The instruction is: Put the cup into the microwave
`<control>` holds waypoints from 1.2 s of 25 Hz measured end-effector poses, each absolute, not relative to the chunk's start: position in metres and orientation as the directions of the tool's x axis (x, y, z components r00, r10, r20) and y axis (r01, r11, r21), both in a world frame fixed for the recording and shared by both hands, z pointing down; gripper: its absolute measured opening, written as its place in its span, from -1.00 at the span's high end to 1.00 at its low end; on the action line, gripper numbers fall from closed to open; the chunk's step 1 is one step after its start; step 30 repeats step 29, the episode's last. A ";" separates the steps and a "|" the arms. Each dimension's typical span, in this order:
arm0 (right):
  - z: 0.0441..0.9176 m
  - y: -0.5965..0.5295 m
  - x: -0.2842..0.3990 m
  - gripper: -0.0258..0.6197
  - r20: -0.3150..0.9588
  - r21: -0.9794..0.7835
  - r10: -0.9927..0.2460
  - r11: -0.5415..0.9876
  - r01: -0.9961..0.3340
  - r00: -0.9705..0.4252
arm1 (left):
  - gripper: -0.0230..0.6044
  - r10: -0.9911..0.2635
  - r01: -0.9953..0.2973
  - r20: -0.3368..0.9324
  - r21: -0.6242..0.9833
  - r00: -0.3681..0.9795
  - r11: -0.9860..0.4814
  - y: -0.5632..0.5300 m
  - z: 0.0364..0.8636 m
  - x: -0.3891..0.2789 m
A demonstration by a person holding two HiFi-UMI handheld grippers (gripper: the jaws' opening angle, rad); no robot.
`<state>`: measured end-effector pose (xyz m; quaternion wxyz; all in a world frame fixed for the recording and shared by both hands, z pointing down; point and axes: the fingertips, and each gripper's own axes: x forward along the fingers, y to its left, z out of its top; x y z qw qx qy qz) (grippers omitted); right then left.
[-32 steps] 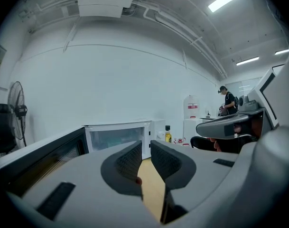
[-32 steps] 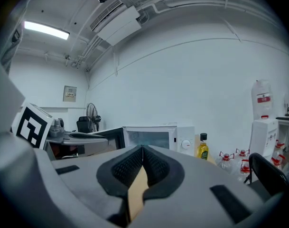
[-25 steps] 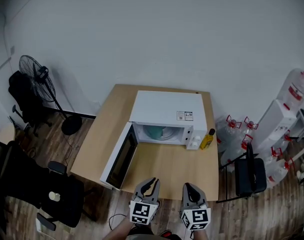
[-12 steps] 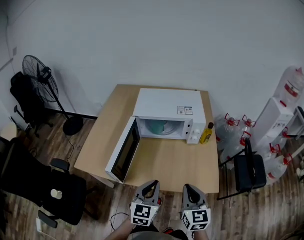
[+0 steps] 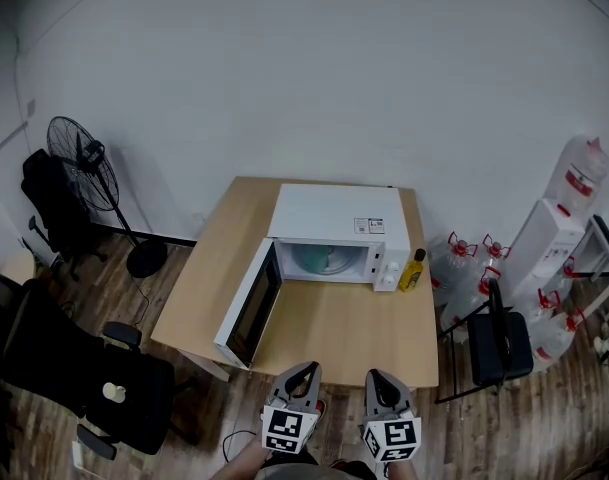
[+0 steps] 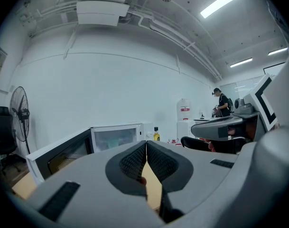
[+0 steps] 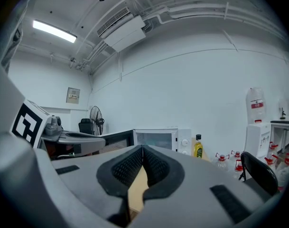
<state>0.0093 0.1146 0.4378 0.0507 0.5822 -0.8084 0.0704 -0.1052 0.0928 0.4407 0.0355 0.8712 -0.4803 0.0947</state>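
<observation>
The white microwave (image 5: 334,230) stands on the wooden table (image 5: 329,333) with its door (image 5: 248,304) swung open to the left. Inside the cavity sits a teal cup (image 5: 321,260), which shows faintly in the left gripper view as the cup (image 6: 116,139). My left gripper (image 5: 303,370) and right gripper (image 5: 378,377) hover side by side at the table's near edge, well short of the microwave. Both are shut with nothing between the pads. The same shows close up on the left gripper (image 6: 146,145) and the right gripper (image 7: 143,149).
A yellow bottle (image 5: 413,271) stands right of the microwave. A floor fan (image 5: 79,156) and black chairs (image 5: 79,368) are to the left. Water jugs (image 5: 469,268), a dispenser and another black chair (image 5: 501,348) are to the right. A person (image 6: 224,104) stands far off.
Both grippers drew back toward the table's near edge, so the table and microwave look further away. The left jaws closed the last small gap.
</observation>
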 end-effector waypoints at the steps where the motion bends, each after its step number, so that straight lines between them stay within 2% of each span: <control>1: 0.437 0.114 0.009 0.86 0.163 -0.055 -0.934 0.313 -0.948 -0.318 | 0.85 -0.831 -0.844 0.199 -0.030 0.520 -0.536 0.092 0.440 -0.106; 30: 0.443 0.099 0.002 0.86 0.171 -0.029 -0.933 0.316 -0.948 -0.317 | 0.85 -0.826 -0.841 0.208 -0.034 0.523 -0.541 0.080 0.444 -0.114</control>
